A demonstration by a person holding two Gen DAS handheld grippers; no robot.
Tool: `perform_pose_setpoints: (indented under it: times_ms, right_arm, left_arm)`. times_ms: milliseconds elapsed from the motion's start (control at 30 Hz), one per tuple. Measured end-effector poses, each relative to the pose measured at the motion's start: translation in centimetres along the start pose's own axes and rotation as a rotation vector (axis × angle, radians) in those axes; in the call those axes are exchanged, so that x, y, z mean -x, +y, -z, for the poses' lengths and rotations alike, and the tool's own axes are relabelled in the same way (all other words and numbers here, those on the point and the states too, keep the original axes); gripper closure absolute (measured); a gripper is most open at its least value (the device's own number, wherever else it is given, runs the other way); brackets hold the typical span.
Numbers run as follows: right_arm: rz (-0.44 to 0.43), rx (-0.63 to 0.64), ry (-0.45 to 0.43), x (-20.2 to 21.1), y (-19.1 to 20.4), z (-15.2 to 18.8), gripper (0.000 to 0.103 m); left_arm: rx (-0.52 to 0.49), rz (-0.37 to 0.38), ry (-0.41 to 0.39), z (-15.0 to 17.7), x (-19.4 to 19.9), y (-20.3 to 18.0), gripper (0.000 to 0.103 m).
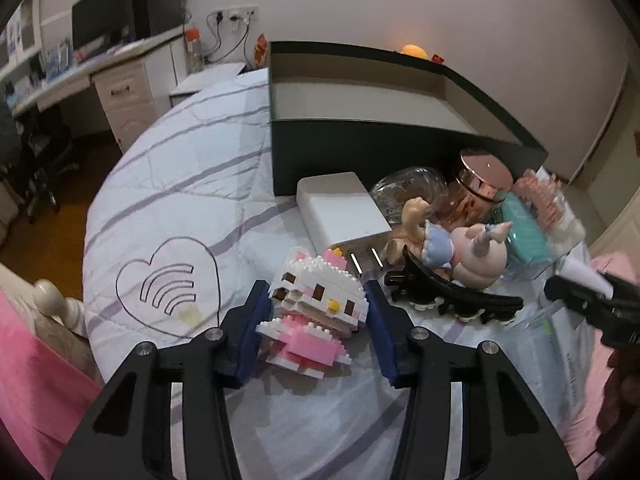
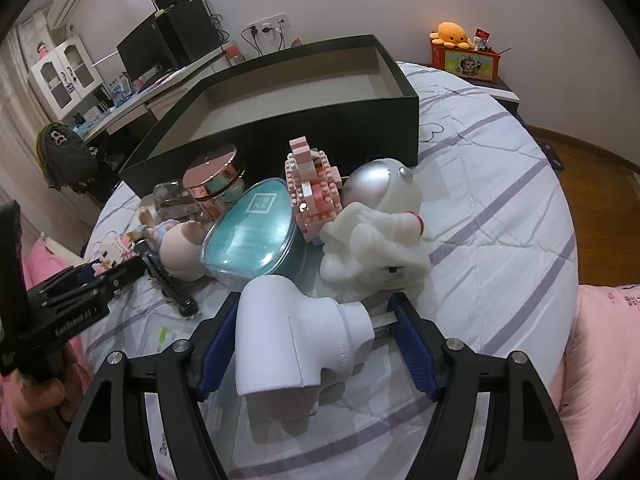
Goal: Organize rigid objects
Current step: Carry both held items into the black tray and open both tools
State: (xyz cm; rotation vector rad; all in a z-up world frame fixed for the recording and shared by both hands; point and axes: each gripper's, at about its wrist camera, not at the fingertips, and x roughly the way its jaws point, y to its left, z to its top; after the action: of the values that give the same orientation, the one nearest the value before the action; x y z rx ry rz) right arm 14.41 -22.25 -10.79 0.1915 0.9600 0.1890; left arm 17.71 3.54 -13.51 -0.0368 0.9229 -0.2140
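Note:
A white and pink brick cat figure (image 1: pixel 316 308) lies on the bedspread between the blue pads of my left gripper (image 1: pixel 318 308); the jaws are open around it with small gaps on both sides. My right gripper (image 2: pixel 316 328) is open around a white plastic pipe elbow (image 2: pixel 296 340); the left pad touches it and the right pad stands apart. A large dark open box (image 1: pixel 360 152) stands behind the pile and shows empty in the right wrist view (image 2: pixel 280 92).
The pile holds a white charger (image 1: pixel 344 212), a black hair claw (image 1: pixel 452 292), a doll (image 1: pixel 460 240), a rose-gold-lidded jar (image 2: pixel 216 184), a teal heart tin (image 2: pixel 256 228), a pink brick model (image 2: pixel 314 192) and a white astronaut (image 2: pixel 376 228). A desk (image 1: pixel 80 76) stands at the left.

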Motion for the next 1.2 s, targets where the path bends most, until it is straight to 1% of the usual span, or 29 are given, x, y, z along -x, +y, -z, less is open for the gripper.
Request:
perform_pose_setpoints:
  times_ms: [200, 300, 467, 633, 733, 767, 933, 1000, 1067, 1133, 1200]
  right_arm:
    - [-0.022, -0.005, -0.015, 1.3, -0.4, 0.2, 0.029]
    - [-0.033, -0.004, -0.030, 2.1, -0.3, 0.0, 0.029]
    - [-0.051, 0.007, -0.055, 3.1, -0.1, -0.7, 0.029]
    - [-0.078, 0.012, -0.079, 4.0, 0.0, -1.5, 0.029]
    - [-0.097, 0.028, -0.109, 5.0, 0.3, -2.7, 0.029]
    - [-0.099, 0.037, -0.120, 5.3, 0.5, -3.3, 0.029]
    - [-0.099, 0.100, -0.188, 5.9, 1.9, -7.8, 0.029]
    - [-0.094, 0.123, -0.203, 5.5, 2.6, -9.8, 0.029]
    - [-0.094, 0.134, -0.211, 4.7, 2.9, -11.7, 0.029]
    - [-0.092, 0.137, -0.201, 3.1, 2.9, -13.7, 0.029]
    - [-0.086, 0.138, -0.187, 1.6, 2.9, -14.9, 0.029]
  left_arm:
    - [0.048, 0.011, -0.012, 0.6, 1.2, 0.4, 0.055]
    - [0.042, -0.005, -0.025, 0.8, 2.1, 0.3, 0.055]
    - [0.051, -0.003, -0.044, 0.8, 3.5, -0.2, 0.055]
    - [0.054, 0.005, -0.077, 0.0, 5.3, -0.5, 0.055]
    - [0.030, 0.008, -0.113, -1.5, 6.7, -1.4, 0.055]
    - [0.020, 0.006, -0.134, -2.5, 7.1, -1.9, 0.055]
    - [-0.004, 0.004, -0.189, -6.7, 7.8, -3.3, 0.055]
    - [-0.016, -0.003, -0.212, -8.9, 7.4, -3.9, 0.055]
    - [-0.019, -0.003, -0.218, -10.7, 6.5, -4.2, 0.055]
    - [-0.018, -0.006, -0.216, -12.2, 5.6, -4.4, 0.055]
    - [-0.009, 0.001, -0.209, -13.8, 4.3, -4.5, 0.055]
